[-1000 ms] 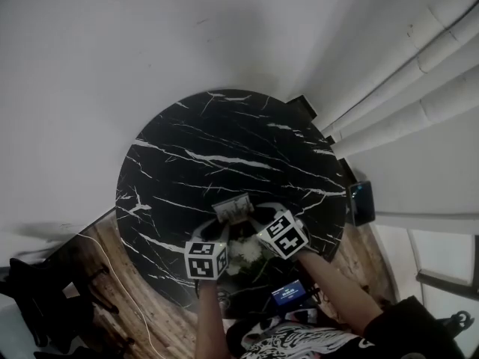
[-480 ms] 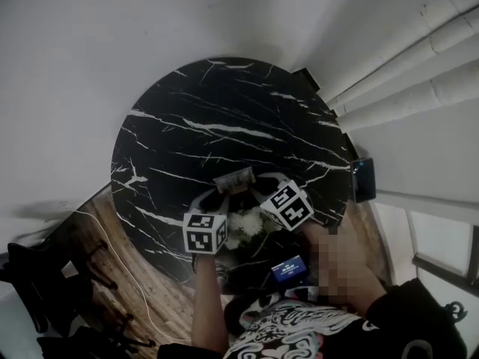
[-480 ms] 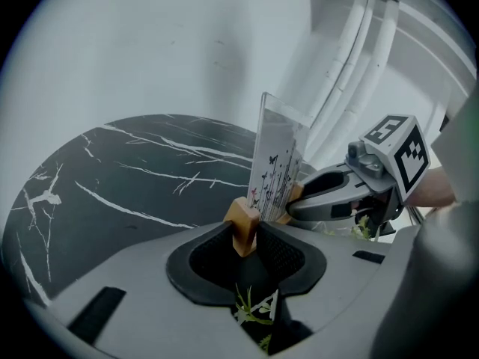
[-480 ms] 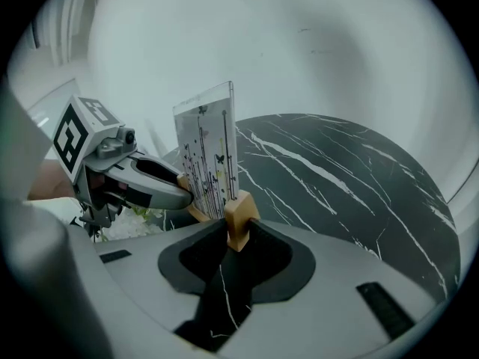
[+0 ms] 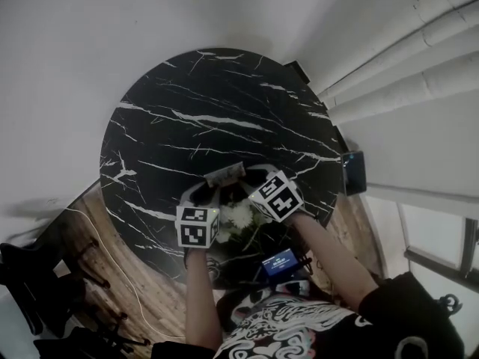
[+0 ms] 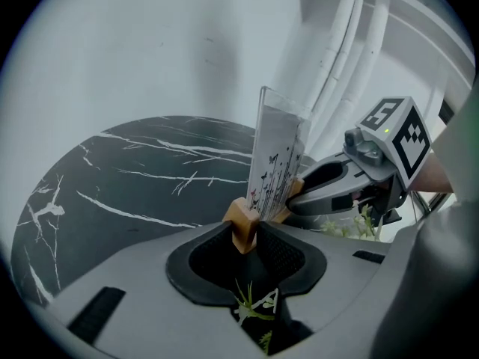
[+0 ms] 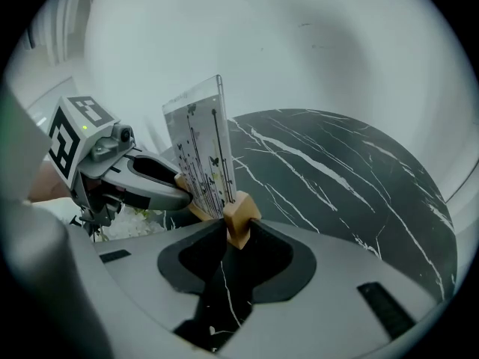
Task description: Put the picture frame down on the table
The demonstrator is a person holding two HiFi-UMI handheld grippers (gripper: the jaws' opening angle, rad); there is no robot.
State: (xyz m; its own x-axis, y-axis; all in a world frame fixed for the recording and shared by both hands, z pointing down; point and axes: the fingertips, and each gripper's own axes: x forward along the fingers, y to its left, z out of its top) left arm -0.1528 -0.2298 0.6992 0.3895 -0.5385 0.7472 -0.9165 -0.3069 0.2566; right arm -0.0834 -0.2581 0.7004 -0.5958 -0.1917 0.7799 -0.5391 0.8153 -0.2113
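1. Grasp done: clamped tight by the left gripper fingers on one pale wooden foot block of the clear acrylic picture frame with a butterfly print.
2. Same on the right gripper: fingers closed hard on the other wooden foot.
3. Held upright between both, over the near part of the round black white-veined marble surface, seemingly not yet resting there.
4. Left, by this reading: lowering until both feet sit flat, then letting go.
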